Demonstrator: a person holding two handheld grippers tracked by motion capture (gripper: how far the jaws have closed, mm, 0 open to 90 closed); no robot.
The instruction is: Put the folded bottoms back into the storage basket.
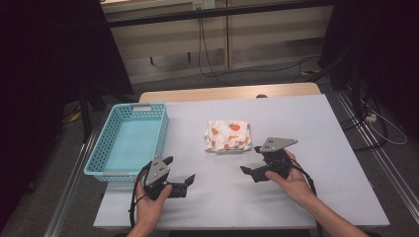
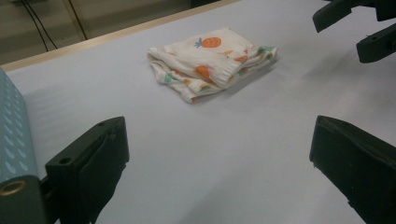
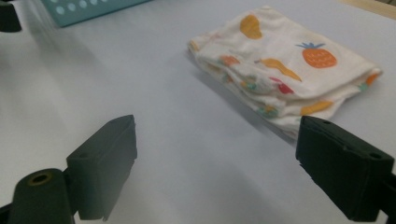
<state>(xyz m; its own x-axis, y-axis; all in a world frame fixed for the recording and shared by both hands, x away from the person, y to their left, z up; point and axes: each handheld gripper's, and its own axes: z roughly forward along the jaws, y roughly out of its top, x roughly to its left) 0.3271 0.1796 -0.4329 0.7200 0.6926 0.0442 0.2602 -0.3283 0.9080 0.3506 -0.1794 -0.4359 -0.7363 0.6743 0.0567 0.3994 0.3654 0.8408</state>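
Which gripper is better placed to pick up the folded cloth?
Probably right: the right gripper sits open just beside the folded cloth; the left gripper, also open, is farther off, near the basket.

Bare counter (image 1: 296,207) is seen between the left tongs (image 1: 180,170) and the right tongs (image 1: 251,159). Ahead, the way is blocked only by the folded cloth (image 1: 228,136); the left edge is occupied by the blue basket (image 1: 129,140).

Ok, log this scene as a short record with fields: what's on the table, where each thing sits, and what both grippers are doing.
table: white top
basket: blue, left side, empty
cloth: folded, fruit print, centre, right of basket
left gripper: open, holds nothing, beside basket's near corner
right gripper: open, holds nothing, just near and right of cloth
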